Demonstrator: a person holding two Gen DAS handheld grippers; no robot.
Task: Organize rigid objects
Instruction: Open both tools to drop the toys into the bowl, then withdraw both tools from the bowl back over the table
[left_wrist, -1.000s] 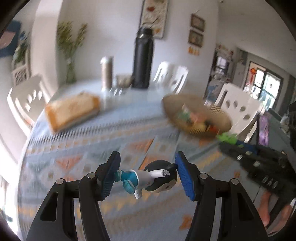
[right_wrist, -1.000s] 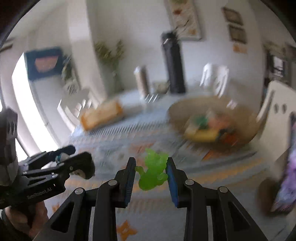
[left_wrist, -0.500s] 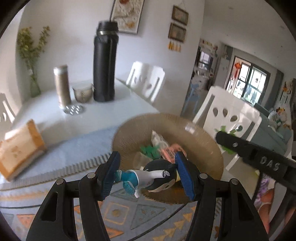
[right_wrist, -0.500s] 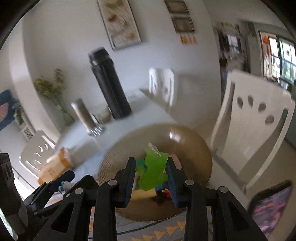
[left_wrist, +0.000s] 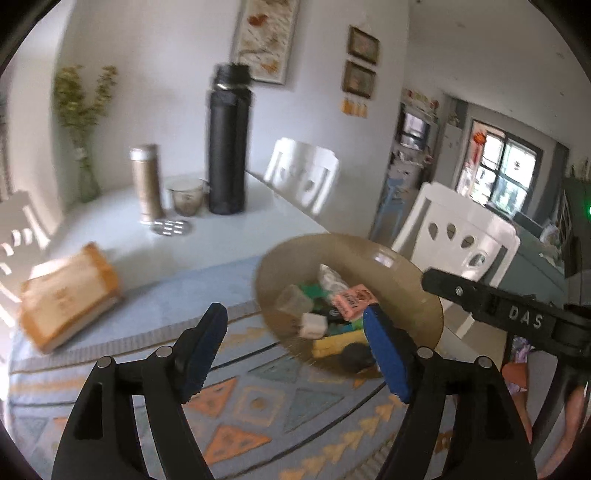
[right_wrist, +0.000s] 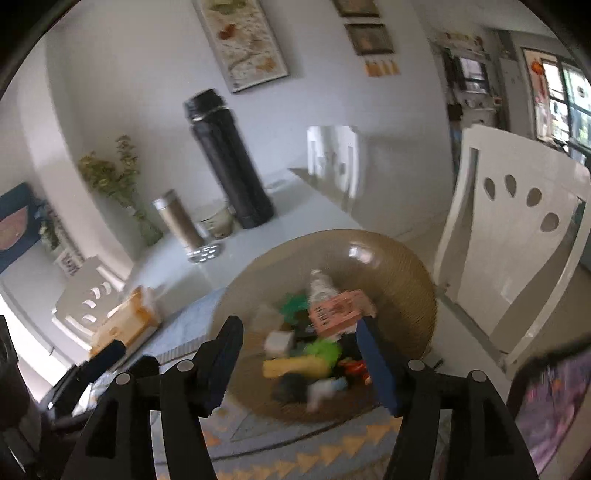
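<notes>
Both tools stood with their blue-padded jaws spread wide and nothing between them. The left tool (left_wrist: 295, 347) hung over the patterned cloth (left_wrist: 258, 402) at the near edge of the counter (left_wrist: 229, 236), its right pad overlapping the rim of the bowl (left_wrist: 402, 266). The right tool (right_wrist: 301, 354) hovered directly in front of the same bowl (right_wrist: 399, 266), a wide, shallow, brownish, ribbed dish with a glossy highlight on its far wall.

The toys lay heaped inside the bowl. In the right wrist view the green frog figure (right_wrist: 323, 350) rested near the middle of the pile, bright lime and blurred, just above a yellow block (right_wrist: 291, 367). The dark-headed doll (right_wrist: 310, 387) lay at the near side, its pale and teal body trailing to the right. A pink printed box (right_wrist: 338, 312) leaned across the far part of the heap, with a small white cube (right_wrist: 279, 341) to its left. Details of the smaller pieces were too smeared to make out.

Behind the bowl on the counter stood a tall black flask (left_wrist: 227, 144), a slim tan tumbler (left_wrist: 146, 181) and a small glass cup (left_wrist: 186, 195); a tan tissue box (left_wrist: 66, 295) lay to the left.
</notes>
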